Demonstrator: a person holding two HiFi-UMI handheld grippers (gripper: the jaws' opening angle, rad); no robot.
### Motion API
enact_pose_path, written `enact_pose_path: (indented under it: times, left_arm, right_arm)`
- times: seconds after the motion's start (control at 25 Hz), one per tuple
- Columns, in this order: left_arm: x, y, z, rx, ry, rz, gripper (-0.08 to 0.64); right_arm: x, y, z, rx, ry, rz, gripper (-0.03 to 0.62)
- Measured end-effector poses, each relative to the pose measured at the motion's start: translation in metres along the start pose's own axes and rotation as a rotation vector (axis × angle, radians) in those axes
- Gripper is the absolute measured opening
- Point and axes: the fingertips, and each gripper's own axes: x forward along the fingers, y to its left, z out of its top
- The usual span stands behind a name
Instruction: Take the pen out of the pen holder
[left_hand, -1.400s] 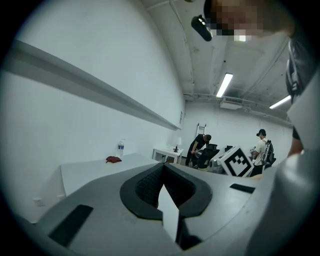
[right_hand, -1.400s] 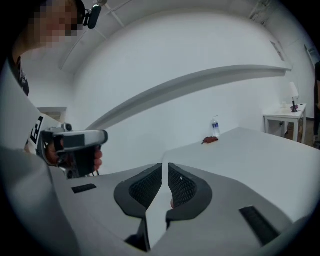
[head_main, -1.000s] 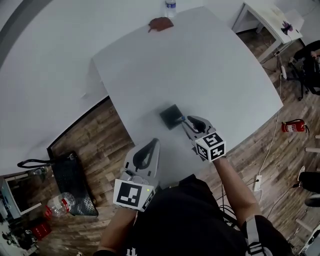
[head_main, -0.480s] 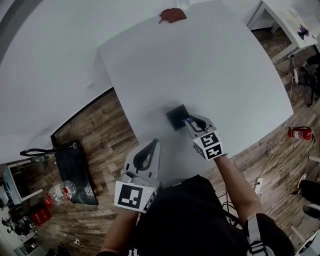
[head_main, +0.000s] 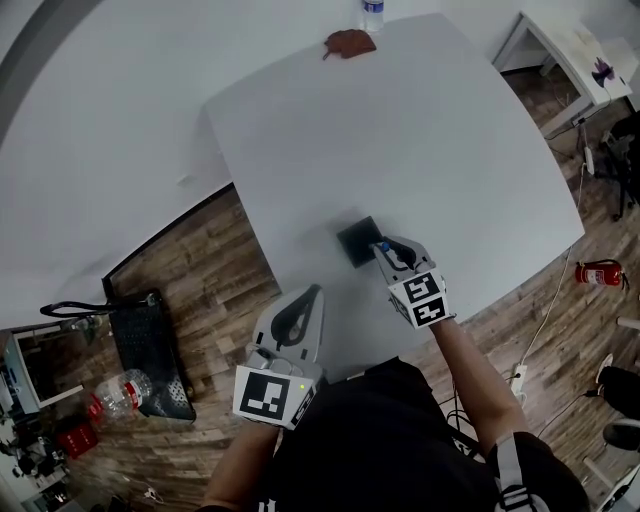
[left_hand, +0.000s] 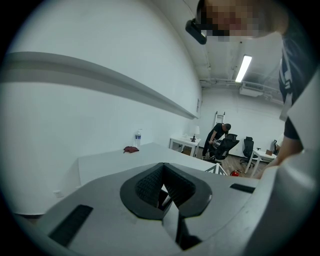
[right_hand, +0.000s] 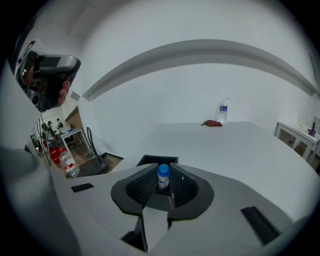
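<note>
The dark square pen holder (head_main: 356, 240) stands on the white table (head_main: 400, 130) near its front edge. My right gripper (head_main: 384, 248) is at the holder's right rim, shut on a pen with a blue cap (right_hand: 163, 175). In the right gripper view the pen stands upright between the pads (right_hand: 184, 187), with the holder (right_hand: 150, 160) just behind it; the pen's lower end is hidden. My left gripper (head_main: 311, 295) hovers over the table's front edge, left of the holder and apart from it. It is shut (left_hand: 162, 192) with nothing in it.
A water bottle (head_main: 372, 12) and a red cloth (head_main: 350, 43) lie at the table's far edge. On the wooden floor are a black basket (head_main: 150, 350), a plastic bottle (head_main: 115, 398) and a fire extinguisher (head_main: 600, 272). Another white table (head_main: 565, 40) stands far right.
The head view has shifted a little. My right gripper stays shut on the pen at the holder's right rim, and my left gripper keeps its place.
</note>
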Motion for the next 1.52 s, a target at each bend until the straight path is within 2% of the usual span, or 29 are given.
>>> enact_pose_path:
  times: [0.28, 0.64, 1.16, 1.52]
  left_arm:
    - [-0.003, -0.005, 0.005, 0.008, -0.023, -0.043, 0.006]
    - [-0.009, -0.022, 0.014, 0.034, -0.054, -0.125, 0.006]
    - [-0.026, -0.042, 0.024, 0.074, -0.074, -0.232, 0.006]
    - [-0.042, -0.050, 0.028, 0.093, -0.097, -0.258, 0.006]
  right_arm:
    - [-0.020, 0.003, 0.030, 0.019, -0.039, -0.023, 0.078]
    - [-0.068, 0.013, 0.079, 0.107, -0.129, -0.068, 0.078]
    - [-0.136, 0.052, 0.137, 0.157, -0.259, -0.099, 0.078]
    - [-0.173, 0.080, 0.161, 0.132, -0.323, -0.118, 0.078]
